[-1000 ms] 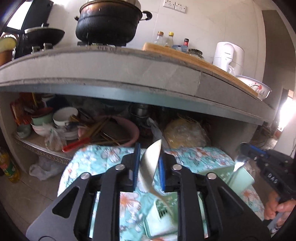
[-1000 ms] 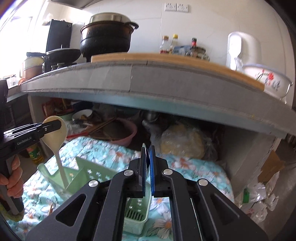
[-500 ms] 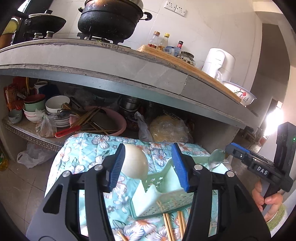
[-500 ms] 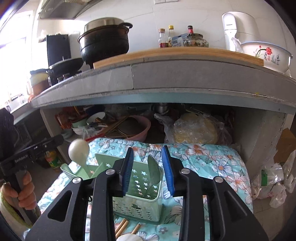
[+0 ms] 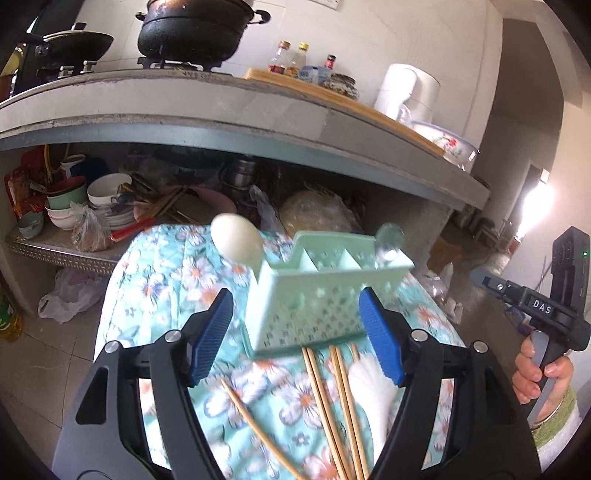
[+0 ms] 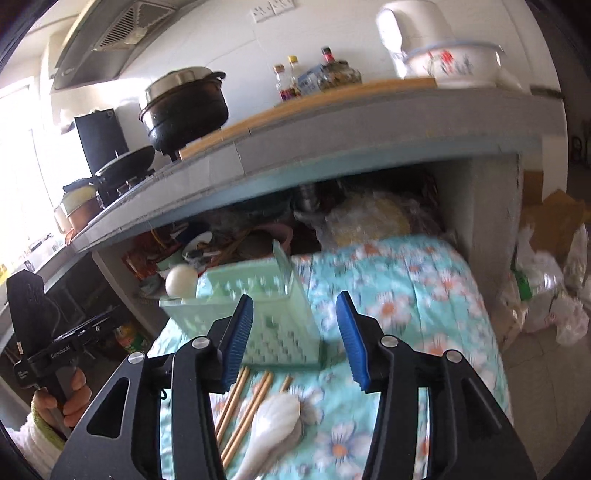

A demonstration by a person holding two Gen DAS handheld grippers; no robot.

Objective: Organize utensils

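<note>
A mint-green slotted caddy (image 5: 325, 295) (image 6: 258, 314) stands on the floral cloth (image 5: 166, 280). A cream spoon (image 5: 236, 242) (image 6: 181, 280) sticks up from its left end and a metal spoon (image 5: 388, 243) from its right end. Several wooden chopsticks (image 5: 332, 398) (image 6: 243, 402) and a white spoon (image 5: 369, 391) (image 6: 273, 421) lie on the cloth in front of it. My left gripper (image 5: 295, 332) hangs short of the caddy, its jaws opening with nothing between them. My right gripper (image 6: 295, 339) is also opening and empty, over the chopsticks and the white spoon.
A concrete counter (image 5: 184, 107) overhangs the scene, carrying a black pot (image 5: 192, 33), bottles, a kettle and a flowered bowl (image 5: 450, 144). The shelf below holds bowls (image 5: 107, 188) and a pink basin. Plastic bags (image 6: 546, 302) lie on the floor at the right.
Both grippers opened and drew back from the caddy. The left let go of the cream spoon and the right of the metal spoon; both spoons now stand in the caddy.
</note>
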